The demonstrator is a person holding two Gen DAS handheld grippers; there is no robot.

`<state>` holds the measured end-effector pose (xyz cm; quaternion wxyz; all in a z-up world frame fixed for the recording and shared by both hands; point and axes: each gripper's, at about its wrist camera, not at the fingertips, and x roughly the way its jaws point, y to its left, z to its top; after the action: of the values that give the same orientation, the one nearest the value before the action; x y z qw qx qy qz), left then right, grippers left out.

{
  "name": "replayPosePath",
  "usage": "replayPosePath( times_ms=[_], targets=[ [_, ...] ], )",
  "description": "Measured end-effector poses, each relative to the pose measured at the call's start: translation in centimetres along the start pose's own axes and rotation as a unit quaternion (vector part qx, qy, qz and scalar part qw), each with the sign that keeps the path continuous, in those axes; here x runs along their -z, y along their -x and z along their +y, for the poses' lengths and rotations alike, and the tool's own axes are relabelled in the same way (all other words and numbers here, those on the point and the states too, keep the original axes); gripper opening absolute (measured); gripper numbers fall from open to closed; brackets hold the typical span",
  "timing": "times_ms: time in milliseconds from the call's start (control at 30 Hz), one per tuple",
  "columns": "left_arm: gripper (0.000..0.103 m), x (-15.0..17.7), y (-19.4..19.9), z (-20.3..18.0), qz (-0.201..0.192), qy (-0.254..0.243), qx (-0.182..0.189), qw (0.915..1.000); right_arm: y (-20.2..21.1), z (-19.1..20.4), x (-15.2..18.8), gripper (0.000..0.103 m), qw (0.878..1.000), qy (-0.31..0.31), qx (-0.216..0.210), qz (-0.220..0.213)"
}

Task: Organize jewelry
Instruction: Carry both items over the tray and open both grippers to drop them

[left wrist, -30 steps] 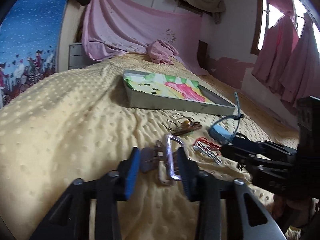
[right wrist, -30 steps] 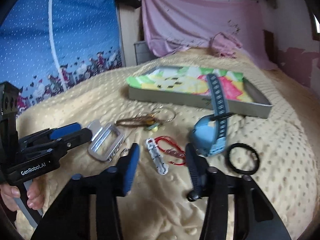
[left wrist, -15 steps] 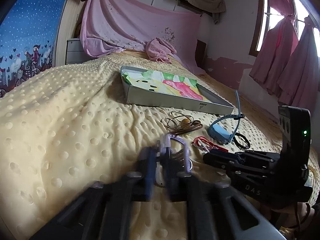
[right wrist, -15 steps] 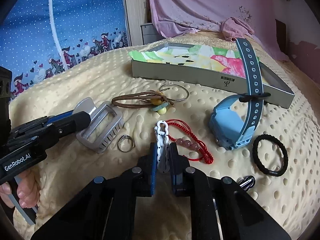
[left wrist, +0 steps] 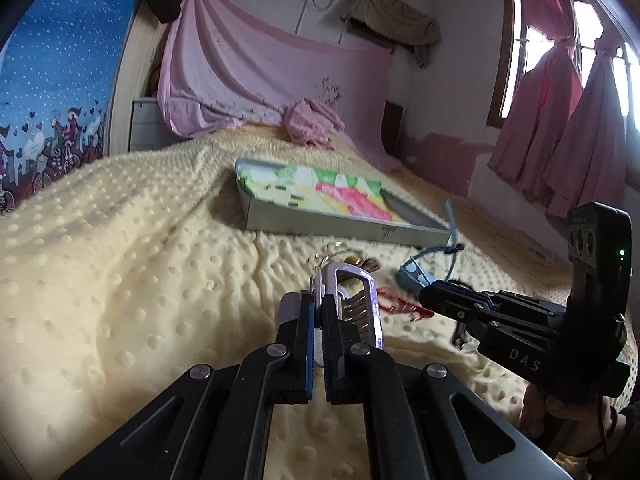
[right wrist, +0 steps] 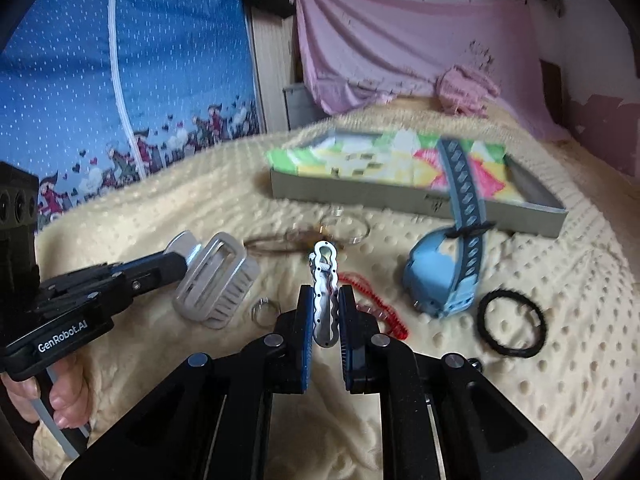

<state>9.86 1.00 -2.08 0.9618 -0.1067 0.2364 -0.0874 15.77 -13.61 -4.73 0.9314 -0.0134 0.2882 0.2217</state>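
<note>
In the left wrist view my left gripper (left wrist: 318,308) is shut on the edge of a silver rectangular hair clip (left wrist: 356,284), which stands up from its fingers above the yellow bedspread (left wrist: 120,280). The right wrist view shows that gripper (right wrist: 180,258) and clip (right wrist: 218,280) at the left. My right gripper (right wrist: 325,308) is shut on a slim white wavy clip (right wrist: 325,280), held clear of the bedspread; it enters the left wrist view (left wrist: 424,300) from the right. A grey tray (right wrist: 360,196) with a colourful lining lies beyond.
On the bedspread lie a blue watch (right wrist: 440,280), a black hair tie (right wrist: 512,322), a red cord bracelet (right wrist: 380,304), a small ring (right wrist: 264,310) and a brown cord with bangles (right wrist: 312,236). Pink cloth and a wall stand behind the bed.
Both grippers went from open to shut, the left on the silver rectangular clip, the right on the white wavy clip. Each clip now stands raised in its jaws.
</note>
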Motion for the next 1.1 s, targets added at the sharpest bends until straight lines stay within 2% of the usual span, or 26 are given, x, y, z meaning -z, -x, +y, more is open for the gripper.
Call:
replayPosePath(
  times_ms=[133,333,467,633,733,833,1100],
  targets=[
    [0.004,-1.6,1.0,-0.6,-0.011,0.018,-0.007,0.9998,2.0,0.2,-0.8,0.011,0.999,-0.005,0.003,-0.034],
    [0.004,-5.5,0.4,-1.1,-0.023,0.042,0.006,0.9988,4.4,-0.6,-2.9,0.011,0.998,-0.025,-0.005,-0.066],
    [0.004,-8.2,-2.2,-1.6,-0.024,0.039,0.001,0.9989,4.7,-2.0,-4.7,0.011,0.997,-0.023,0.006,-0.073],
    [0.004,-10.8,-6.8,-1.5,-0.023,0.038,-0.009,0.9990,2.4,-5.4,-9.3,0.011,0.997,-0.019,0.035,-0.066],
    [0.004,-12.0,-9.9,-1.2,-0.014,0.044,-0.015,0.9988,-0.3,-7.9,-12.0,0.011,0.997,-0.035,0.041,-0.048],
    [0.004,-12.6,-13.4,-0.5,0.018,0.057,-0.023,0.9980,-4.1,-10.4,-13.4,0.011,0.998,-0.061,0.034,-0.008],
    [0.004,-11.8,-18.6,1.2,0.092,0.073,-0.039,0.9922,-11.7,-12.3,-11.9,0.011,0.991,-0.076,0.039,0.100]
  ],
)
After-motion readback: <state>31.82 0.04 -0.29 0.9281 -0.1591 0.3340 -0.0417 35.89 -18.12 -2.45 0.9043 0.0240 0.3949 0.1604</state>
